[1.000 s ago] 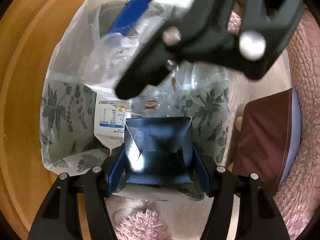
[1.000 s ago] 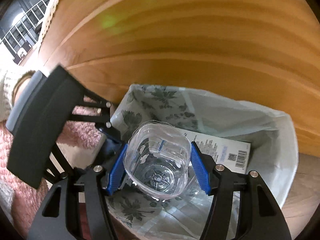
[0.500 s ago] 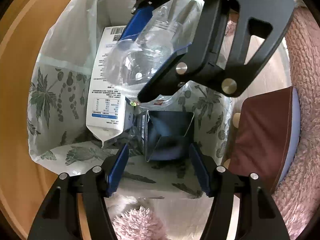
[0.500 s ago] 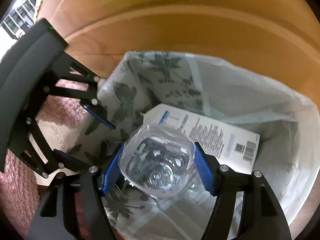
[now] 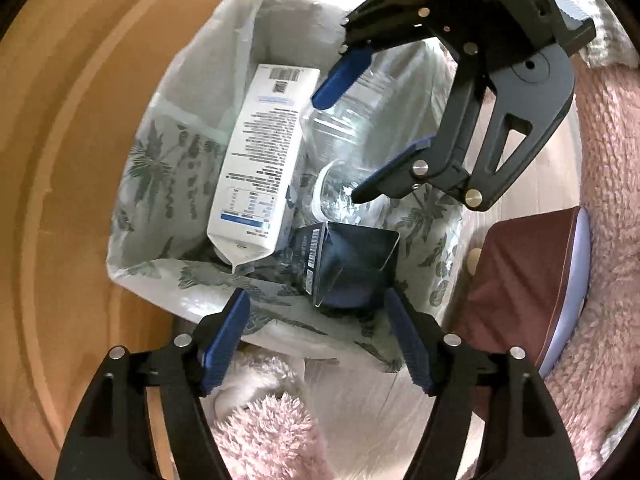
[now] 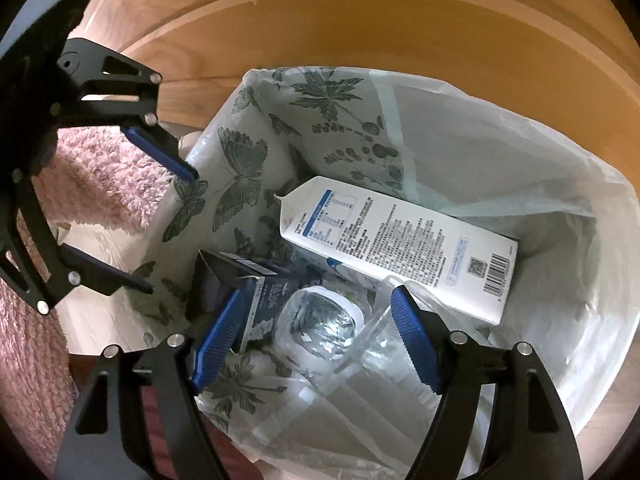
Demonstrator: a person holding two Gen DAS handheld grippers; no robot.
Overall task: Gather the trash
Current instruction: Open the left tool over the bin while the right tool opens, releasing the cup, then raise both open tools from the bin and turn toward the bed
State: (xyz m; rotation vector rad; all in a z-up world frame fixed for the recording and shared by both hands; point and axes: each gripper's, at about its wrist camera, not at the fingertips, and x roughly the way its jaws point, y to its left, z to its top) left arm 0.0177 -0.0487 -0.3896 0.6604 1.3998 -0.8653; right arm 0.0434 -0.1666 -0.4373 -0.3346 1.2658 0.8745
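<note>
A leaf-printed bin bag (image 5: pixel 160 184) (image 6: pixel 480 140) stands open below both grippers. Inside lie a white carton (image 5: pixel 260 160) (image 6: pixel 400 248), a dark blue carton (image 5: pixel 356 268) (image 6: pixel 240 276) and a clear plastic bottle (image 5: pixel 360 120) (image 6: pixel 320 326). My left gripper (image 5: pixel 315 296) (image 6: pixel 170 231) hangs over the bag's near edge, its jaws opening with nothing between them. My right gripper (image 5: pixel 336 150) (image 6: pixel 318 294) is over the bag, jaws opening. The bottle lies below and between its fingers, with gaps to both pads.
A curved wooden wall (image 5: pixel 72 160) (image 6: pixel 360 20) wraps round the far side of the bag. A pink shaggy rug (image 5: pixel 600 200) (image 6: pixel 100 172) covers the floor nearby. A maroon cushioned stool (image 5: pixel 520 280) stands close beside the bag.
The left gripper let go of the dark blue carton, which dropped into the bag, and rose a little. The right gripper came lower, opened, and the bottle slipped down out of its pads.
</note>
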